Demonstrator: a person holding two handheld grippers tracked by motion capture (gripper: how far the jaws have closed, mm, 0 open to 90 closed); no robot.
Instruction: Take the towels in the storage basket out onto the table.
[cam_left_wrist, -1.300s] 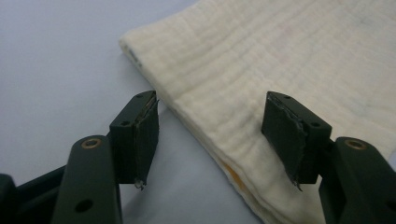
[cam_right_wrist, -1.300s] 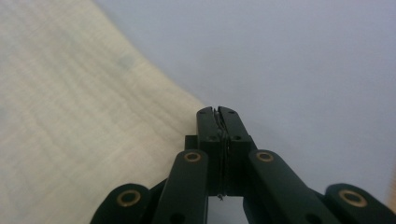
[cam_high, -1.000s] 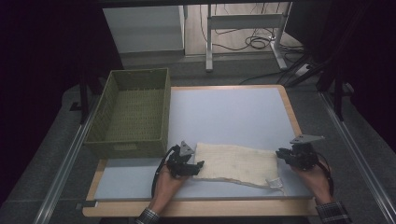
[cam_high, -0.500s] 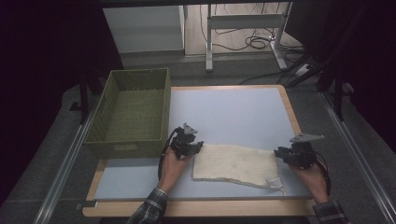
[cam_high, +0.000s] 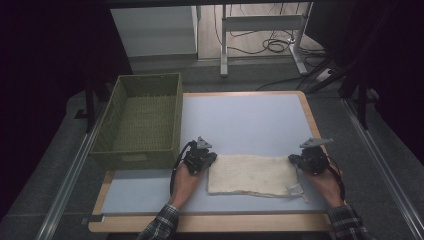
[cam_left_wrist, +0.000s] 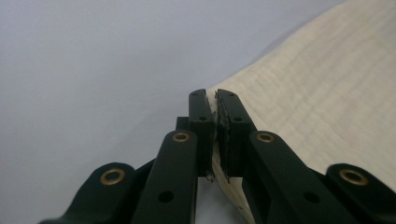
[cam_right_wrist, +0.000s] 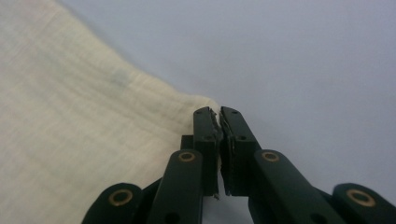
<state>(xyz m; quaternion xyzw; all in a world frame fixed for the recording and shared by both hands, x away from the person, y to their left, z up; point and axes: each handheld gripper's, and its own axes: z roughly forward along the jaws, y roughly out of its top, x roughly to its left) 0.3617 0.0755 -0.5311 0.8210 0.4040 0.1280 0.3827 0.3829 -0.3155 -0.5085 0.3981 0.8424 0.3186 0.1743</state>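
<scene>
Both grippers' jaws have just closed, left gripper (cam_high: 199, 159) pinching the cloth (cam_high: 251, 174) at its near-left corner and right gripper (cam_high: 311, 161) at the opposite corner, cloth flat on the table (cam_high: 240, 120) between them; judged ready for lifting or folding.

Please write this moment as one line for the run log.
left claw: shut on cloth far-left corner | right claw: shut on cloth far-right corner | cloth: flat on table | basket: empty
</scene>
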